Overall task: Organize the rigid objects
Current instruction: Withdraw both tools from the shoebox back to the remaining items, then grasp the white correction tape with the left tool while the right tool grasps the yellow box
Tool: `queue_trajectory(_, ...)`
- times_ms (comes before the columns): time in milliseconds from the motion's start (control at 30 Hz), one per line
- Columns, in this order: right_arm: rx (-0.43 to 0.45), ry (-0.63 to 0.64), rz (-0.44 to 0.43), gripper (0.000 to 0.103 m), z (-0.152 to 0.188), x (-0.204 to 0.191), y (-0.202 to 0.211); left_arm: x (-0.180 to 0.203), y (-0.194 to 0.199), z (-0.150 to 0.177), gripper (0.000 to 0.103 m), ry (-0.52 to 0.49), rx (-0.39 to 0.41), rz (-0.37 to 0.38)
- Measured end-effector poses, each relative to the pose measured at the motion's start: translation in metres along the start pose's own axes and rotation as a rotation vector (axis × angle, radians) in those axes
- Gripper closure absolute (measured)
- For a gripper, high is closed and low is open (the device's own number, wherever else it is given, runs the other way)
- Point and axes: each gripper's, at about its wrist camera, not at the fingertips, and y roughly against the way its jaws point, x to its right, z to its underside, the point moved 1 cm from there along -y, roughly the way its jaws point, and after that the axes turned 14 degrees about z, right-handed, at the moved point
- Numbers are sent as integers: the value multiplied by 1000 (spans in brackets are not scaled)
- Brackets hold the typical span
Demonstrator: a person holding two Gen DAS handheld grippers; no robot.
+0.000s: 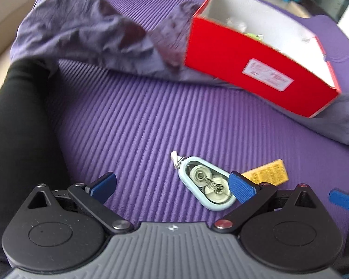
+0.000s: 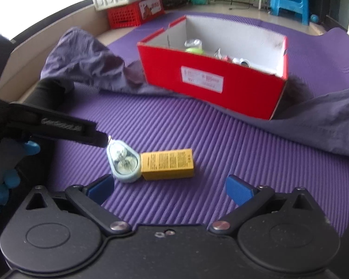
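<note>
Both claws over the ribbed purple foam mat (image 1: 139, 121), angled down at it.

Left claw (image 1: 172, 186): spread wide, nothing pinched. Blue textured pads (image 1: 242, 187). The correction tape dispenser (image 1: 207, 182) lies flat on the mat between the fingers, close to the right-hand pad. It has a pale blue teardrop shell and a clear window showing two round reels, with a small white tip at the narrow end.

Right claw (image 2: 169, 189): also spread, nothing between the pads. Just ahead of it lies the yellow box (image 2: 167, 164), a small rectangular carton on its side with fine black print. Its left end touches the dispenser's wide end.

In the right wrist view my left claw's black finger tip sits right at the dispenser's narrow end; contact unclear. A blue-gloved hand (image 2: 2, 186) grips that tool.

The red shoebox (image 2: 211, 79) sits further back on the mat, open-topped, with a white cardboard interior and a white label on its near side. A few small items are inside, too blurred to identify. Crumpled grey-purple cloth (image 2: 86, 53) lies beside and behind it.
</note>
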Motion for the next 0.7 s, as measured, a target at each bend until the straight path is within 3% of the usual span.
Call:
queue_trajectory(333,-33,58,22,7,-4,-8,-34,-9,-38,3,0,121,-36,-32)
queue_trajectory(700,-35,84,33,9,-8,-15,-56,-1,-51,2,0,146,-13,-19)
